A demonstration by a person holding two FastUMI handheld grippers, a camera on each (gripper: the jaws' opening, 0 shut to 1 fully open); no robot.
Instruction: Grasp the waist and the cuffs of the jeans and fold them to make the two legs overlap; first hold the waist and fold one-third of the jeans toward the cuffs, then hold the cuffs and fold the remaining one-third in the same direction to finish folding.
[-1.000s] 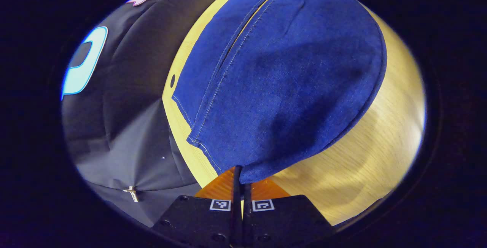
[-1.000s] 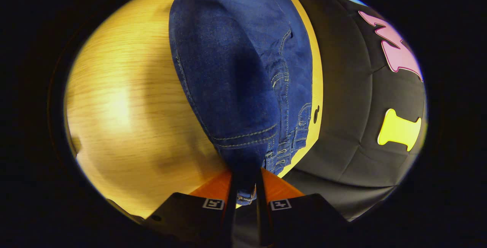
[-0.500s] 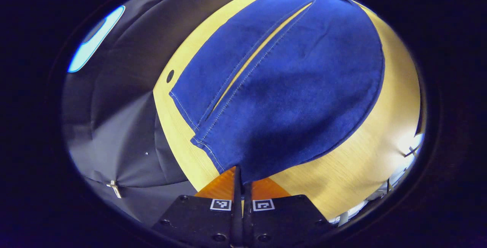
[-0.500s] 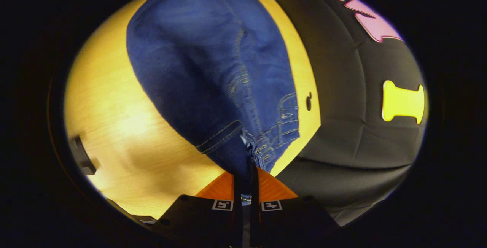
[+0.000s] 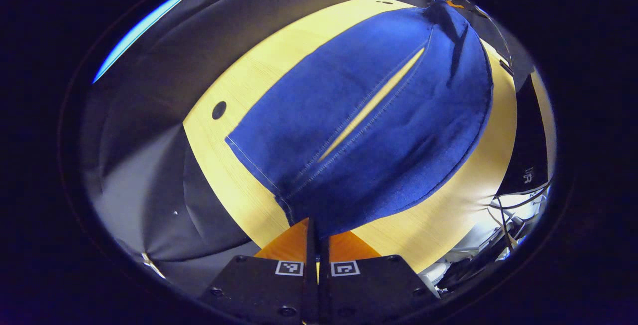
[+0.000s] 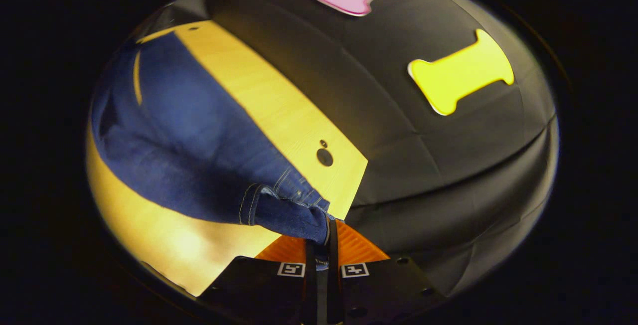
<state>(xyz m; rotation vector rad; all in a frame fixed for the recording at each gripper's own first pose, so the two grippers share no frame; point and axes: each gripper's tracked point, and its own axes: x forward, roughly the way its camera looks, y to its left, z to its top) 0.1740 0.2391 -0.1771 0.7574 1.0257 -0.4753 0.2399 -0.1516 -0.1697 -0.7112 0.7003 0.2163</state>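
Observation:
Dark blue jeans [image 5: 369, 115] hang lifted above a light wooden table [image 5: 234, 175], their two legs side by side with a narrow slit of table showing between them. My left gripper [image 5: 315, 228] is shut on the near cuff edge of one leg. In the right gripper view the jeans [image 6: 189, 155] stretch away to the left, and my right gripper [image 6: 323, 230] is shut on the stitched waist corner. At the far end of the jeans in the left gripper view the cloth bunches into a dark gathered point [image 5: 448, 21].
The table has a small round hole [image 5: 219, 109] near its far edge, also a round hole [image 6: 324, 157] in the right gripper view. Black cloth wall [image 6: 448, 165] runs behind the table. Cables and pale gear [image 5: 508, 215] lie past the table's right edge.
Both grippers have risen and swung, carrying the jeans up off the table. The right gripper view has turned so the jeans now stretch off to its left.

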